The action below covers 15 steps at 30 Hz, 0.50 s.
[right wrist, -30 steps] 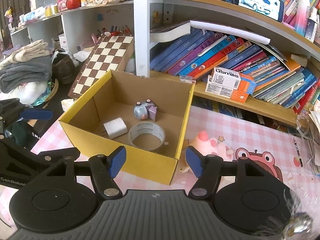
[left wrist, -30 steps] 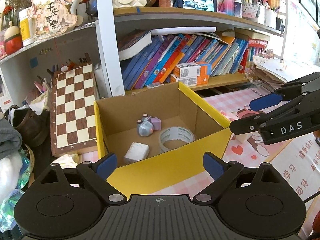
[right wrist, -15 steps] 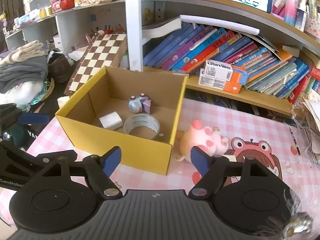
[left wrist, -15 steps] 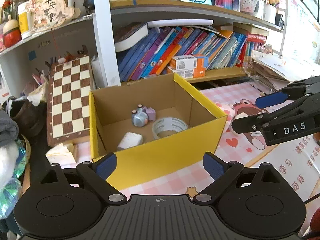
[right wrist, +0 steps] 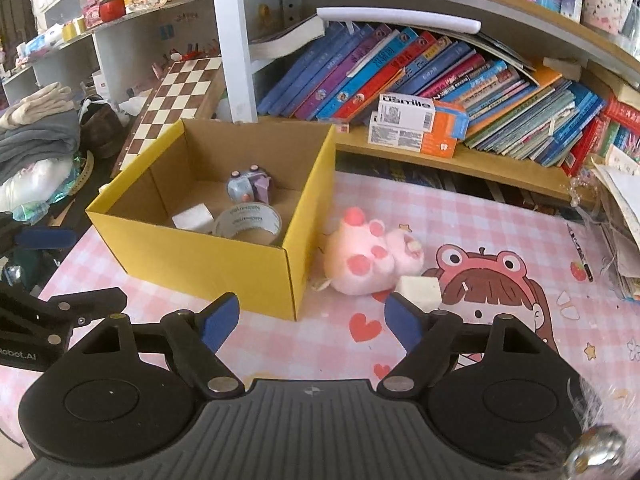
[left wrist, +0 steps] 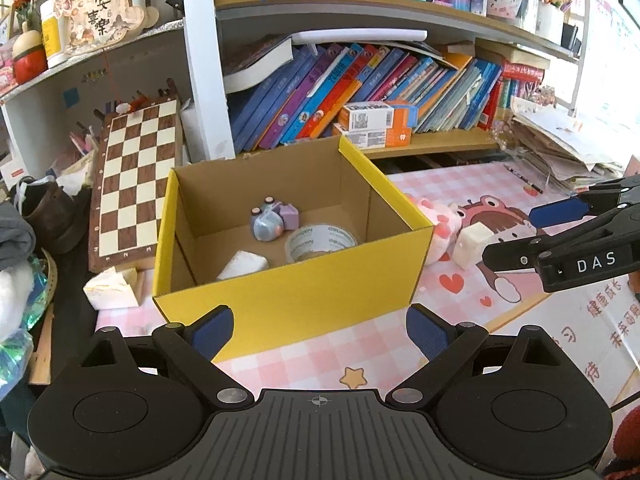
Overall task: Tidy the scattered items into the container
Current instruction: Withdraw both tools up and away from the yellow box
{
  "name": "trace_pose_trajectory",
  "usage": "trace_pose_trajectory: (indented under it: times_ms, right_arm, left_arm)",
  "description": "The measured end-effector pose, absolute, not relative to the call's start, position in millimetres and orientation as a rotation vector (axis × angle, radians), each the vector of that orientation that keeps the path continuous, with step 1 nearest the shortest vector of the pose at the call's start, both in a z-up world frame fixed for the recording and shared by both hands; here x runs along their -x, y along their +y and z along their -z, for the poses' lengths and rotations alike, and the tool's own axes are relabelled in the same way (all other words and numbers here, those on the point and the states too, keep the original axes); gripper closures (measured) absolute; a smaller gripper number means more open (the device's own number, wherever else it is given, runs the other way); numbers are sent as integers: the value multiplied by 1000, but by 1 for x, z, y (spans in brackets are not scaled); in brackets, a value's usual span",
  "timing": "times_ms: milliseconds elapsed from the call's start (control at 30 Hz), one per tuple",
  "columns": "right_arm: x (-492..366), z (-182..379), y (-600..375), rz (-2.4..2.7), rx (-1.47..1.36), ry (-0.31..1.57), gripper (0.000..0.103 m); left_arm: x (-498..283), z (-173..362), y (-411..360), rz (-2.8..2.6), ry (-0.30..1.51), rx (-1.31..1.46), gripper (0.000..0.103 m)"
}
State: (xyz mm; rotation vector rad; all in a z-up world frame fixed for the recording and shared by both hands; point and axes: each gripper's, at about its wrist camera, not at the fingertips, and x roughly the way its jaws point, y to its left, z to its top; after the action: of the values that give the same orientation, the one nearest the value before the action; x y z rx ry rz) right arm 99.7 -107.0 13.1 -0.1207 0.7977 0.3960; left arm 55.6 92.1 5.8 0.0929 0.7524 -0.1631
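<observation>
Blue-padded left gripper point(left wrist: 319, 334) jaws wide apart, empty, right gripper point(right wrist: 311, 322) likewise, near yellow box point(right wrist: 208, 256).

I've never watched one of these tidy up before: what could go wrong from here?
The pink plush toy lies against the yellow box, so grabbing it may shove the box along. The white block touches the plush and could get knocked or pinched with it. Both hand-held grippers, right and left, are open and empty.
</observation>
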Motion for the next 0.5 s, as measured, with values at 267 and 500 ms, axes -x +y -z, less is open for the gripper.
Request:
trace_pose_trajectory:
  times_ms: [267, 500]
  right_arm:
    - [-98, -6, -128, -409, 107, 800, 24]
    - [-93, -2, -153, -370, 100, 781, 23]
  left_arm:
    - [-54, -2, 68, 140, 779, -95, 8]
    - [-55, 2, 38, 152, 778, -101, 8]
